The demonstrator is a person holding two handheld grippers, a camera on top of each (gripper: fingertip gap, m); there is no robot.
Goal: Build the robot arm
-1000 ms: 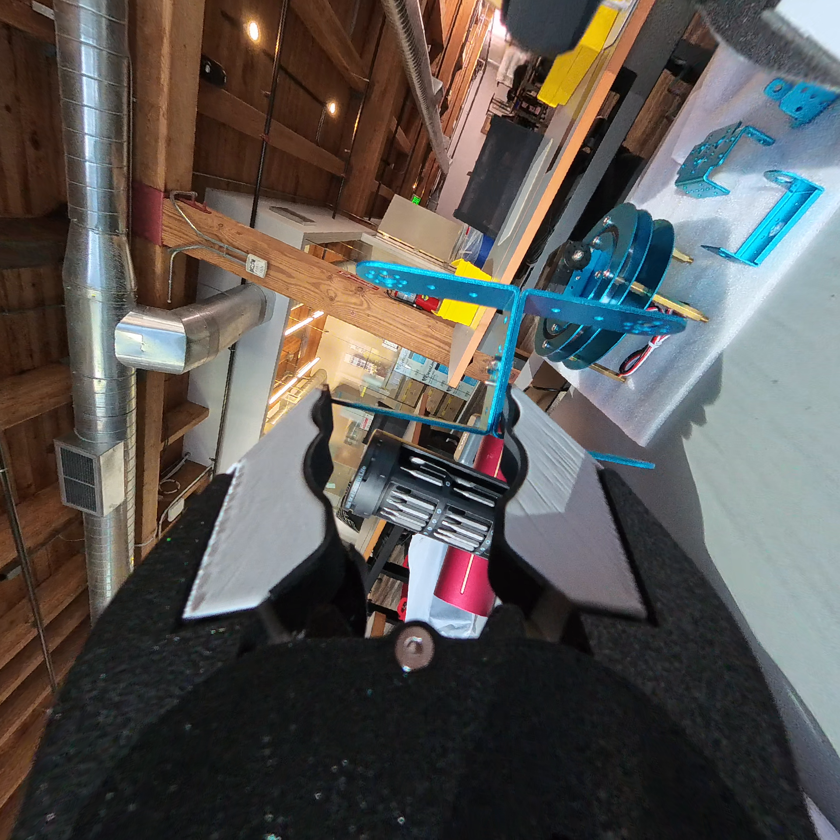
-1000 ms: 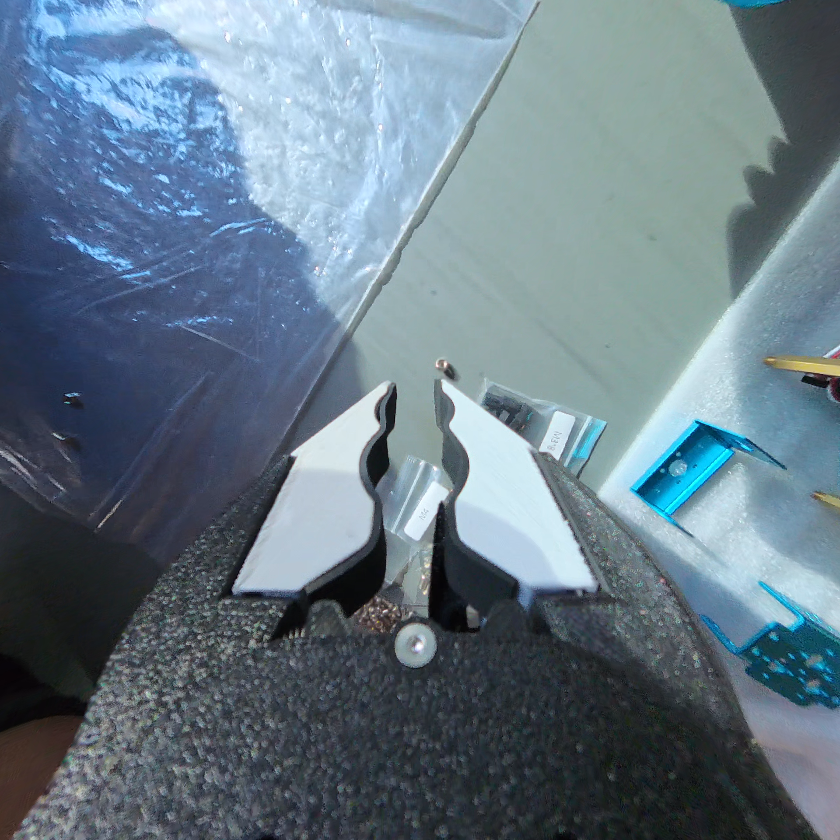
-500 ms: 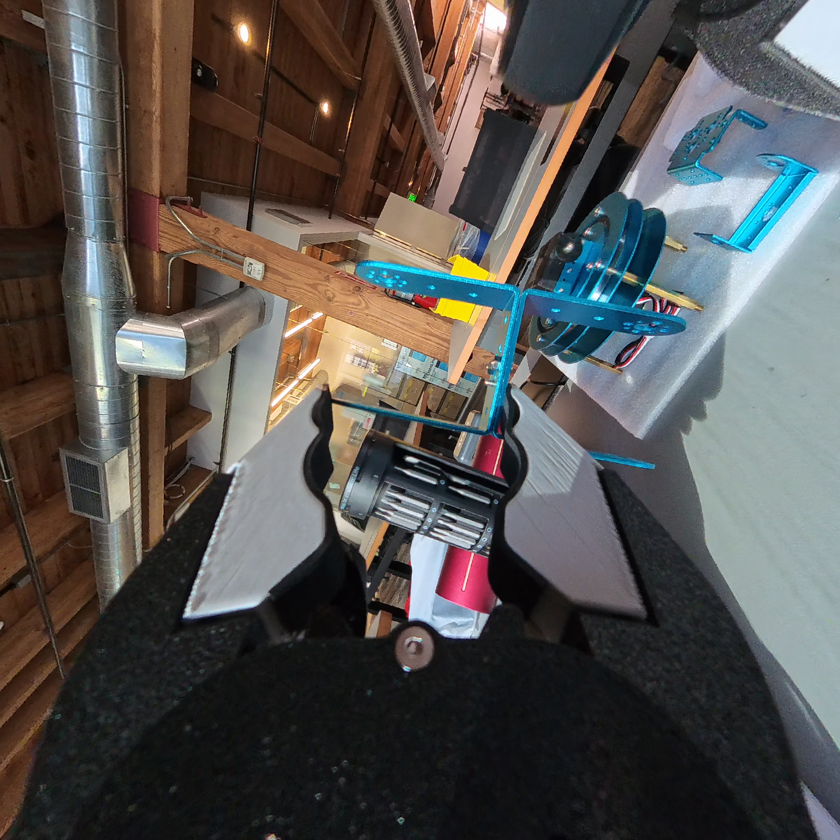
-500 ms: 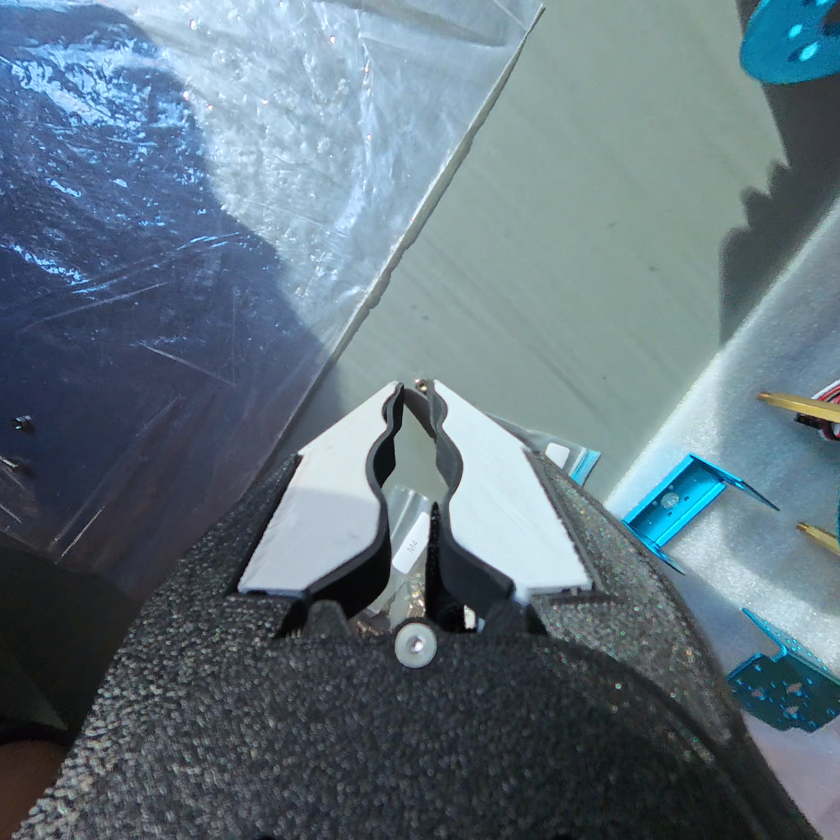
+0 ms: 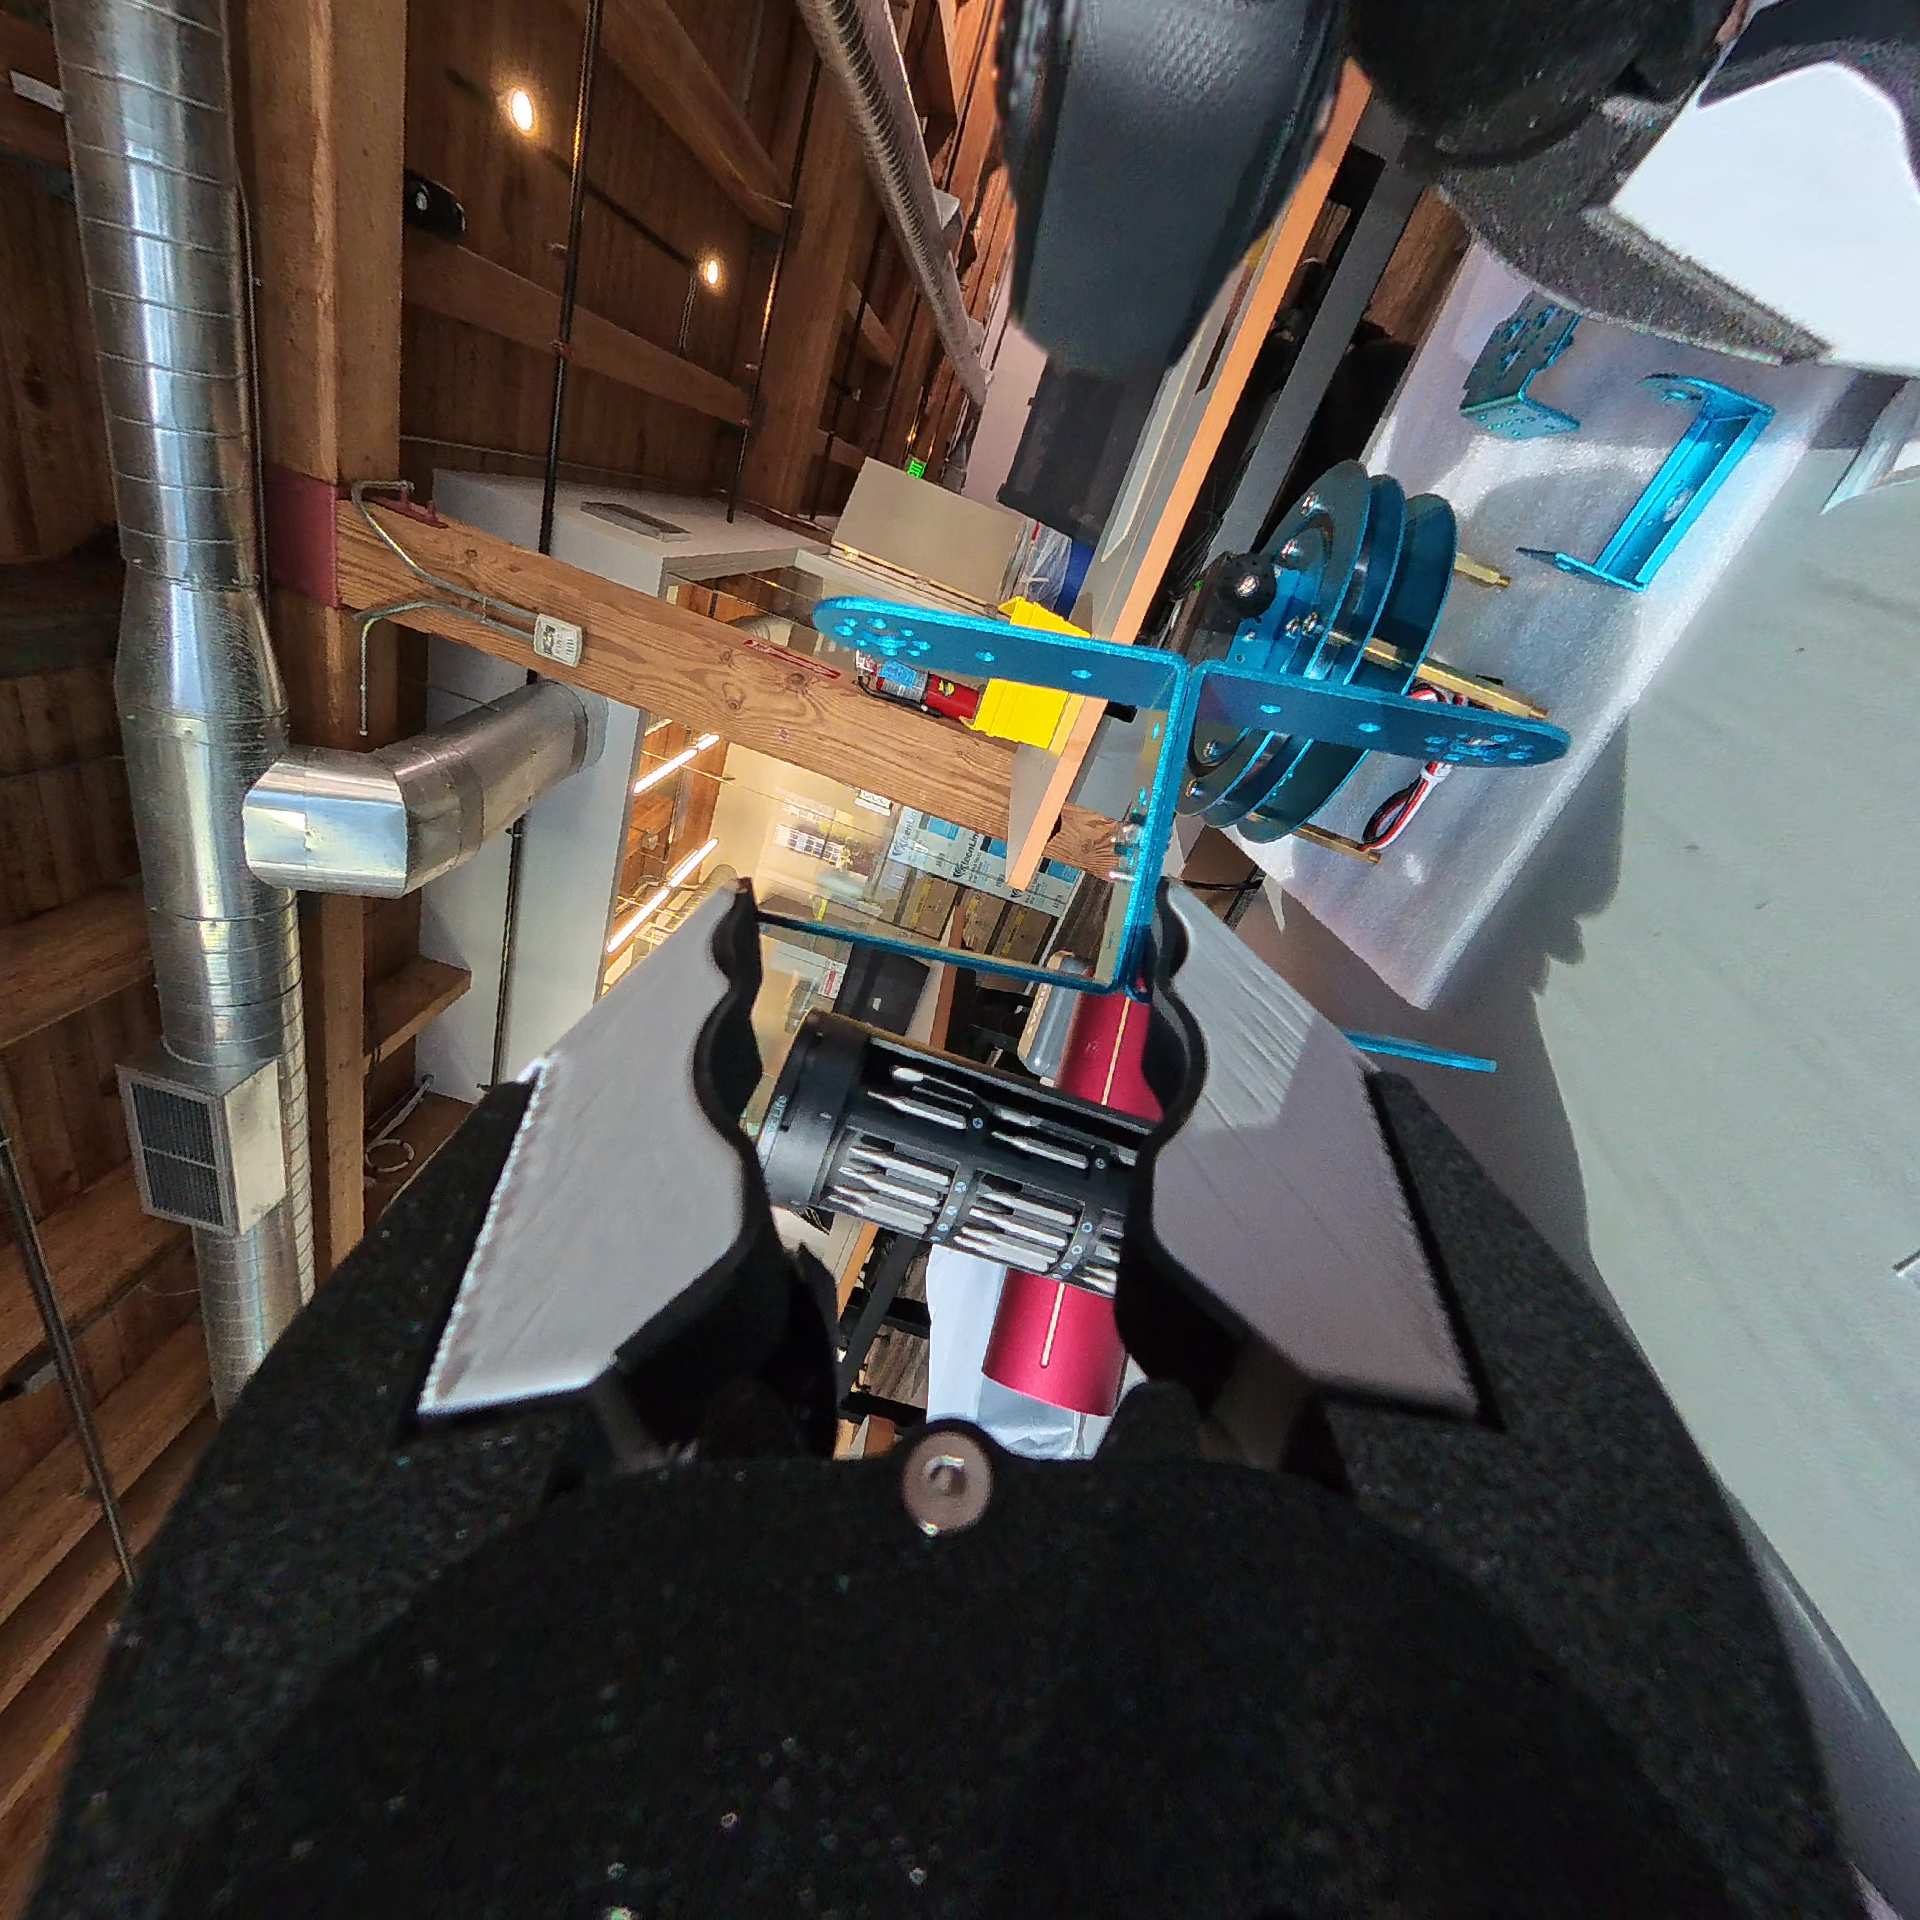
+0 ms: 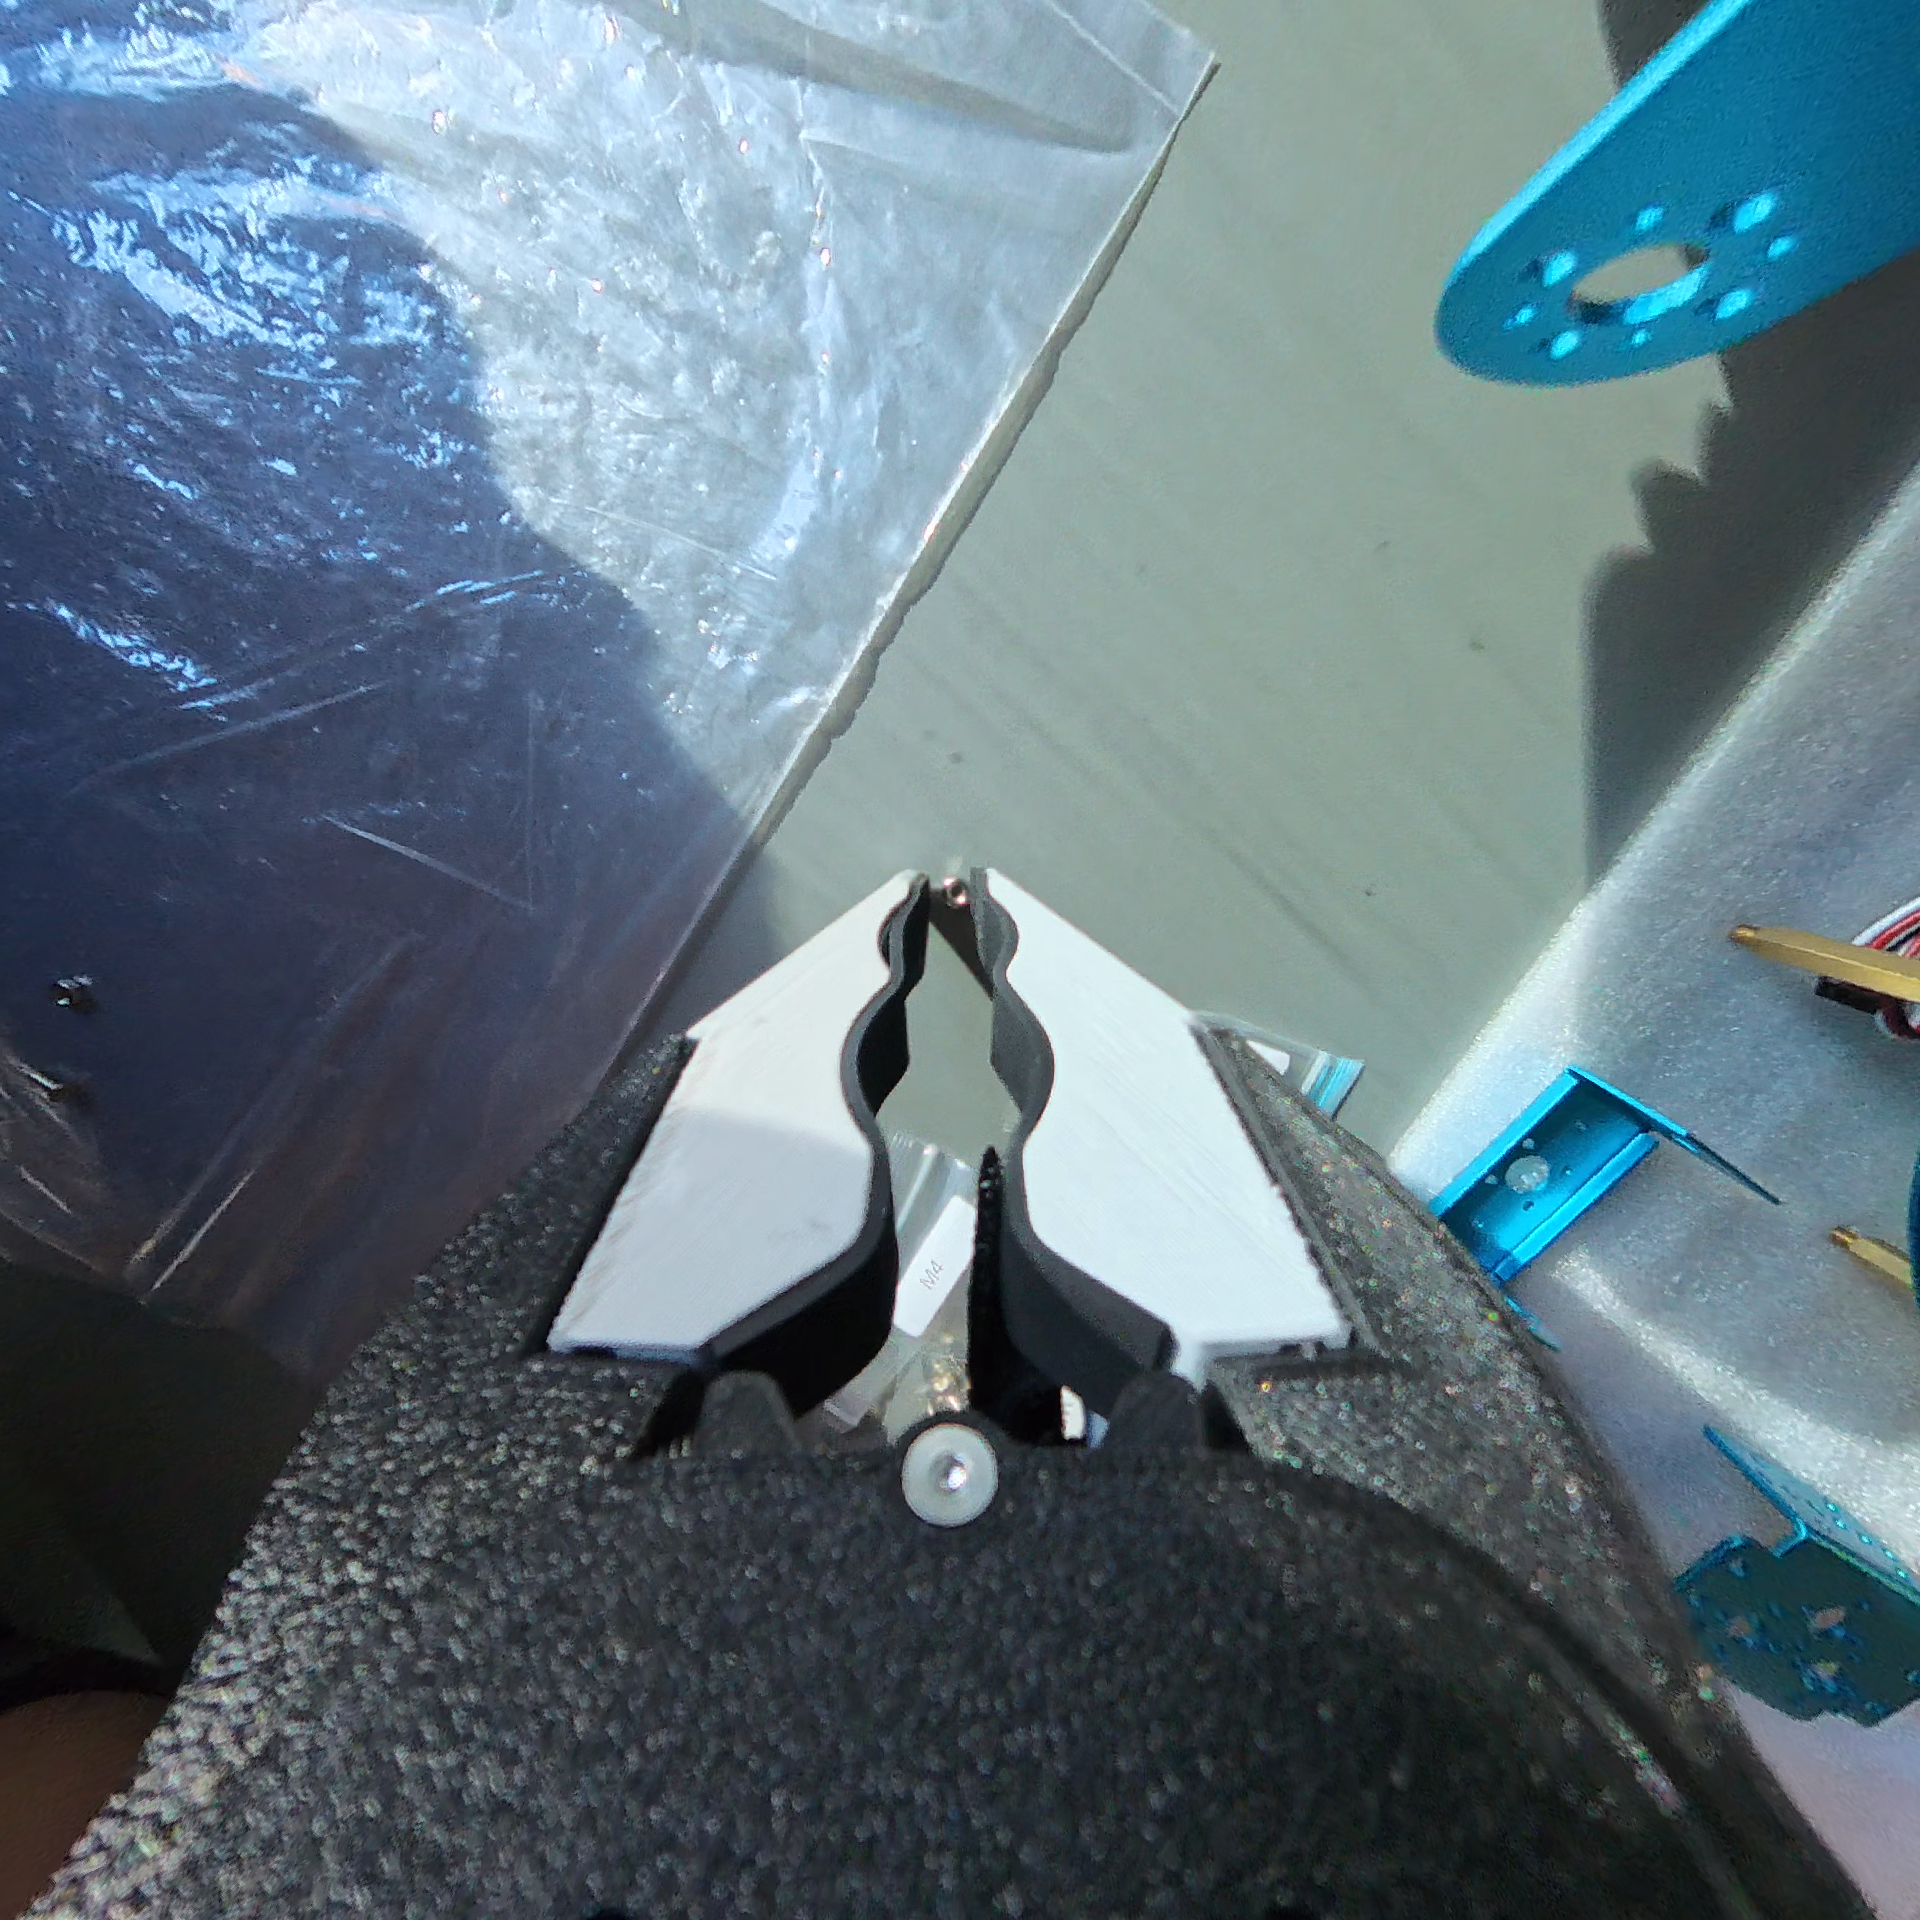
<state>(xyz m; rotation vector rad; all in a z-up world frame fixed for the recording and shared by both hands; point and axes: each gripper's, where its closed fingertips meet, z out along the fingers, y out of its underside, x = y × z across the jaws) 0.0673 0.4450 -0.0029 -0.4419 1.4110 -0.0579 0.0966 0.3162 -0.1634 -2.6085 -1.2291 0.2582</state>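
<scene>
Here, on the grey counter point(image 6: 1195, 665), a clear plastic sheet point(image 6: 520, 364) lies left of the right tool point(image 6: 951, 883), whose tips pinch a small screw point(image 6: 952, 886). The left tool point(image 5: 951, 940), jaws spread wide, holds a blue metal bracket point(image 5: 1153, 831) against one finger, off the counter.

Our left gripper point(image 5: 951, 935) and right gripper point(image 6: 951, 888): black speckled foam bodies, white wavy-edged black-lined fingers, one silver centre screw each.

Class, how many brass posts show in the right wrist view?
2 brass posts. Both sit over the white foam at the right edge: one beside the red and white wires, one lower, past the blue bracket. Others may lie out of frame.
</scene>
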